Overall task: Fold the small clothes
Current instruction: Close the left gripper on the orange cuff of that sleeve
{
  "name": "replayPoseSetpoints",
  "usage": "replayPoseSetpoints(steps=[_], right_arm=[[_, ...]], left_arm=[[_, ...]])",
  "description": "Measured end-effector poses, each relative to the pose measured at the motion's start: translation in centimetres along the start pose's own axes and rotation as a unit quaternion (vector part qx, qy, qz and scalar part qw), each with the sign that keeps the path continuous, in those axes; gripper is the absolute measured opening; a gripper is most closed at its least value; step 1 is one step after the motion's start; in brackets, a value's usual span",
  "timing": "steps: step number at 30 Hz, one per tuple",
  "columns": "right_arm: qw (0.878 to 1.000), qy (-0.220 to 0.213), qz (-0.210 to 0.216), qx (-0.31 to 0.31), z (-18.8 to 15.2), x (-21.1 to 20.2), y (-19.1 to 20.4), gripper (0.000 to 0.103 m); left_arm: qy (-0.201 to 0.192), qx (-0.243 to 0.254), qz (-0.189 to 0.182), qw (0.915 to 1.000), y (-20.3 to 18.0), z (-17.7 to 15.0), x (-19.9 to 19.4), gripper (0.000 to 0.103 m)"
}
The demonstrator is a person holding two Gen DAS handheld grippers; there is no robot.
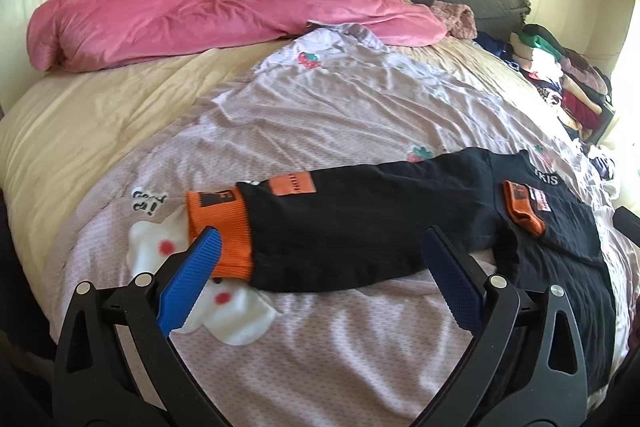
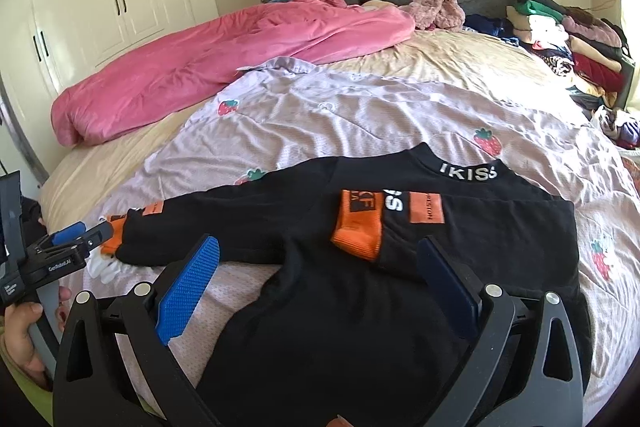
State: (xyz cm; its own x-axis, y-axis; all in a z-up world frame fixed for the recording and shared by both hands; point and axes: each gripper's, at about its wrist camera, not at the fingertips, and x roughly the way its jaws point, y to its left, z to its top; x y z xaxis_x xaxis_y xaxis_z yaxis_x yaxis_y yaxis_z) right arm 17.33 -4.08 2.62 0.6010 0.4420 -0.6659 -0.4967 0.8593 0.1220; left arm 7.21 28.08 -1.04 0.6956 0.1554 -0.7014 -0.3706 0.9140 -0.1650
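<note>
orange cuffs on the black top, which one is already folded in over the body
The cuff lying on the chest beside the orange patch. The other cuff is stretched out on the bedspread, by the open left gripper.

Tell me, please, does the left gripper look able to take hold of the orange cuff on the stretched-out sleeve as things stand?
Probably yes. The left gripper is open and right at the orange cuff of the black top; one blue finger already overlaps the cuff's edge, and nothing lies over it. The cuff rests flat on the sheet.

left tongs [image 1: 320,245]: black frame, 2 blue ribbed pads, silver rivets | right tongs [image 2: 322,247]: same | sleeve [image 2: 24,393]: yellow-green
</note>
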Motion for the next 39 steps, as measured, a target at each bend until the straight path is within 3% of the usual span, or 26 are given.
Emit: replayPoseSetpoints(steps=[18,34,39], right_arm=[[0.998,0.02,0.013,-0.051,0.1,3.2,5.6,0.099],[0.99,0.04,0.014,-0.135,-1.2,7.7,10.3,0.099],[0.991,0.053,0.016,-0.122,-1.8,8.8,10.1,0.099]], left_arm=[[0.021,-0.07,0.015,0.9972,6.5,-1.0,2.9,0.094],[0.016,-0.112,0.014,0.9935,8.4,-1.6,4.5,0.093],[0.011,-0.106,0.006,0.9943,8.1,-1.7,4.7,0.076]])
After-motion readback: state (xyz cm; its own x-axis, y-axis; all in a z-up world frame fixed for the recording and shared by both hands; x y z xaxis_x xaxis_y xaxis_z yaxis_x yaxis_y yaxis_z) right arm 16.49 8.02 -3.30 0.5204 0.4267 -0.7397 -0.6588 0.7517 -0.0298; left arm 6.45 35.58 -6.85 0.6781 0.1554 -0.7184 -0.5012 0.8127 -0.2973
